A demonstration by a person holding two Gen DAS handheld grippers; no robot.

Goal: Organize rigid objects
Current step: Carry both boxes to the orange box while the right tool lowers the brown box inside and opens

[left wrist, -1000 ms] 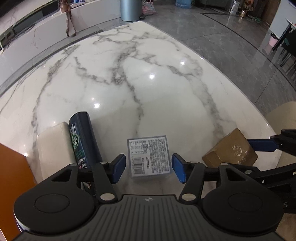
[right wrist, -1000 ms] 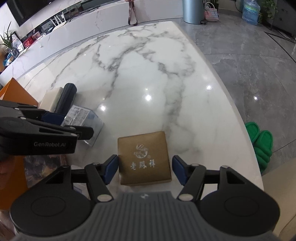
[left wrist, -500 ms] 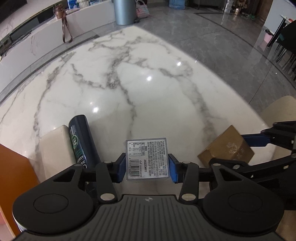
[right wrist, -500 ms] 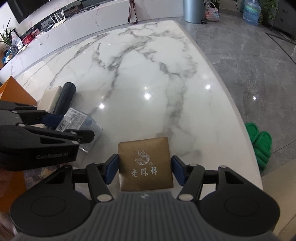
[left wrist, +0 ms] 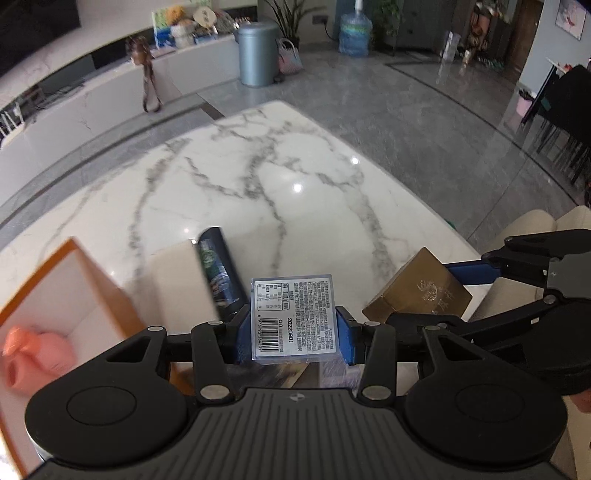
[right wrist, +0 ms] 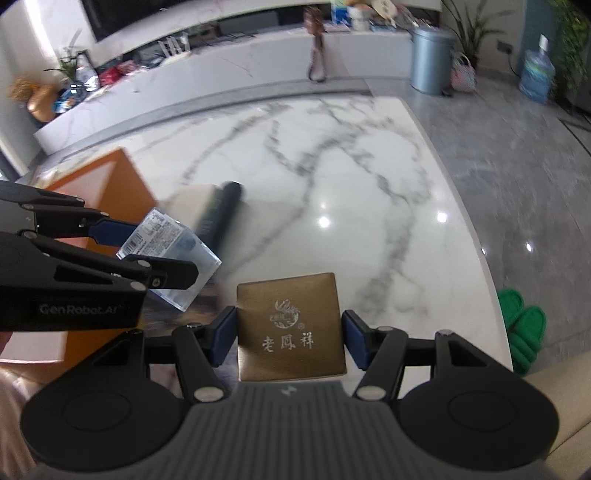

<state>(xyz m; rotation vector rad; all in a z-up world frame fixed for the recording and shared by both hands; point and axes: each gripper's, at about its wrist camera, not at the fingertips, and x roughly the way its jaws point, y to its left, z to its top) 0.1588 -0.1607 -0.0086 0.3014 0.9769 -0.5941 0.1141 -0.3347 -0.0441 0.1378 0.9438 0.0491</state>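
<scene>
Clear plastic box [left wrist: 293, 319] is clamped in my left claw [left wrist: 293, 334] above the marble surface [left wrist: 295, 206], barcode label up, long axis pointing away. My right claw [right wrist: 290, 334] grips the gold box [right wrist: 290, 326], lid up.

White marble table [left wrist: 295, 206] is catching ceiling light glare, grey polished floor [left wrist: 424, 122] spreading toward 2 o'clock, grey bin [left wrist: 257, 53] standing at 12, water jug [left wrist: 355, 35] sitting near 1.
</scene>
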